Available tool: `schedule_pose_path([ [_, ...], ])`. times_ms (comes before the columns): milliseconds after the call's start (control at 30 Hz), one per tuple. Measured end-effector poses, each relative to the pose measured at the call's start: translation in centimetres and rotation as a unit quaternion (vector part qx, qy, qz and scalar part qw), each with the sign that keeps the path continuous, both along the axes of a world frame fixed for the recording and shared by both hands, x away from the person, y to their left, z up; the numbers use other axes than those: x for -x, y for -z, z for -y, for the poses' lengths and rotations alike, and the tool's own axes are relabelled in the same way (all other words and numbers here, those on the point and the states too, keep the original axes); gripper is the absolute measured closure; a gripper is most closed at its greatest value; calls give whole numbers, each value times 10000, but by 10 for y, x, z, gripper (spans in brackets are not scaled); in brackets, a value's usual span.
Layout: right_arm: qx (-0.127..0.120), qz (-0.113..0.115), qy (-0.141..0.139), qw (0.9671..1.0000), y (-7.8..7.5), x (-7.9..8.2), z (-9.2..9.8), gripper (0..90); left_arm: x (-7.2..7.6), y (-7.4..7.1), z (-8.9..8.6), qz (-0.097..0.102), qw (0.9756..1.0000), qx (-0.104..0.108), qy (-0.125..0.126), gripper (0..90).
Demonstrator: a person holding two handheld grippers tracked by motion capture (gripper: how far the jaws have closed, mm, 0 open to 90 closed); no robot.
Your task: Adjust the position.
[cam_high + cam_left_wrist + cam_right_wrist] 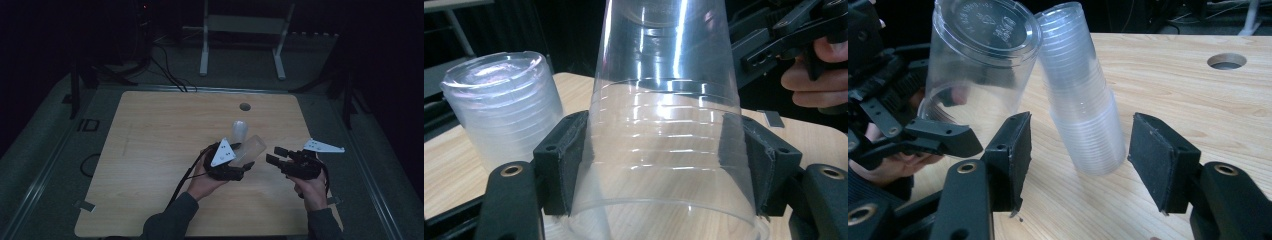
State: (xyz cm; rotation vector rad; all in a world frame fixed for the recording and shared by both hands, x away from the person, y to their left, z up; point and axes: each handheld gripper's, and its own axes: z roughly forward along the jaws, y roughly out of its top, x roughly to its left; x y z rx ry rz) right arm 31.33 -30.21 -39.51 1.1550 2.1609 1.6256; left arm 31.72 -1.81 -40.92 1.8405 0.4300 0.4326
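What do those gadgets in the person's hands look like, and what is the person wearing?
Each gripper, left and right, is black with two blocky jaws faced in dark padding, brass-ringed holes, a pale three-cornered plate on top and a black trailing cable. The sleeves are dark grey.

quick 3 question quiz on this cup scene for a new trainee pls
1. True or false: the left gripper is shut on a single clear cup.
2. The stack of cups stands: A) on the table; B) inside a box; C) on the floor.
3. What lies between the pads of the right gripper?
Key: 1 true; 2 A; 3 nothing, the stack stands beyond them.
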Motion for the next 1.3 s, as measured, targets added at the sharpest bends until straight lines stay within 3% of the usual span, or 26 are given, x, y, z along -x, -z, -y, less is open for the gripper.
schedule_pose_path([
  [167, 326, 64, 2, 9994, -1, 2, -2, 419, -2, 0, -2, -102, 9999, -58, 69, 297],
  [267, 387, 84, -2, 9992, -1, 2, -2, 419, -2, 1, -3, -127, 9998, -71, 107, 296],
  [433, 800, 151, -31, 9967, -2, 3, -6, 417, -3, 1, -4, -165, 9996, -117, 175, 296],
  [633, 1081, 211, -82, 9939, -4, 4, -9, 415, -4, 1, -5, -192, 9993, -188, 268, 296],
  [867, 1455, 276, -166, 9888, -7, 6, -11, 414, -4, 2, -5, -205, 9985, -311, 393, 297],
  [1300, 1889, 311, -345, 9809, -10, 8, -13, 411, -5, 5, -6, -277, 9966, -485, 604, 296],
])
